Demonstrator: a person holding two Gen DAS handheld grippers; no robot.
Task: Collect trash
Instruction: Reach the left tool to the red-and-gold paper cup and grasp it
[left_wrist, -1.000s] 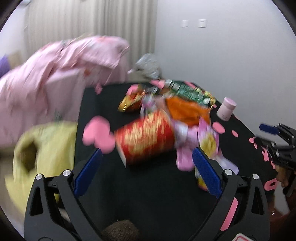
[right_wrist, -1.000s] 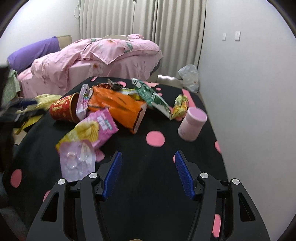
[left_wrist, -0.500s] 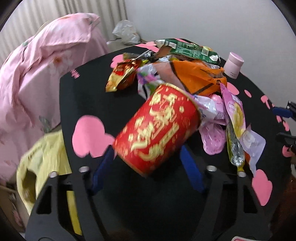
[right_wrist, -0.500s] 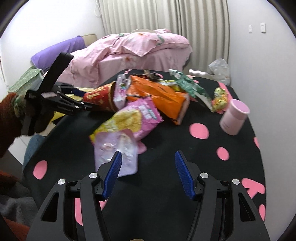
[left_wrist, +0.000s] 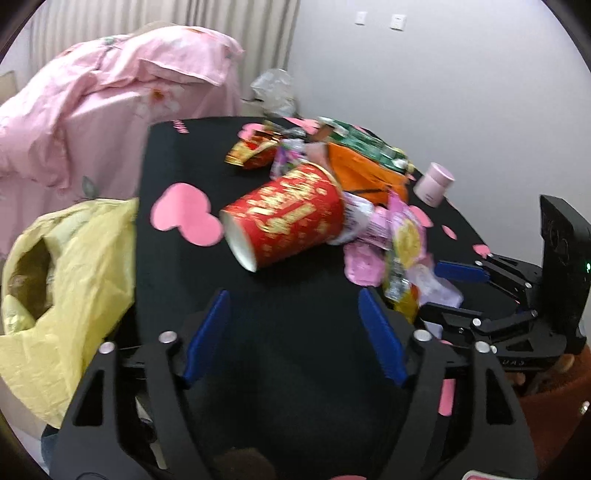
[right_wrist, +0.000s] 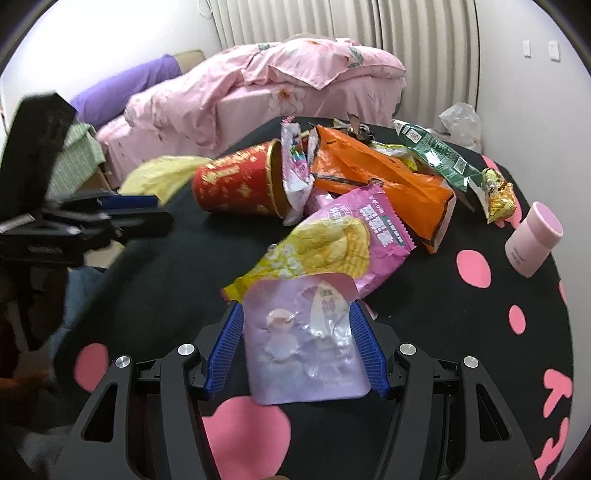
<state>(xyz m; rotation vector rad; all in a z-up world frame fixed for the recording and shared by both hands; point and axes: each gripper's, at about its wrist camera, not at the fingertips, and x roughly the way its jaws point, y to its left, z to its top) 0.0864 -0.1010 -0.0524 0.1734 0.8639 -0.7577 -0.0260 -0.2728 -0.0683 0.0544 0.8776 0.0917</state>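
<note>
While the red cup (left_wrist: 288, 218) is lying at twelve o'clock of the widening, empty left claw (left_wrist: 295, 332), the lilac pouch (right_wrist: 303, 336) is being straddled by the right claw (right_wrist: 297, 343), spread wide.

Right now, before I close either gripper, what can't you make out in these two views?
- Yellow bag, left wrist view: inside dark; lower part behind the left gripper.
- Red cup, right wrist view: mouth blocked by a wrapper; contents unseen.
- Lilac pouch between the right gripper pads: contact unclear.
- Pink jar: label too small.
</note>
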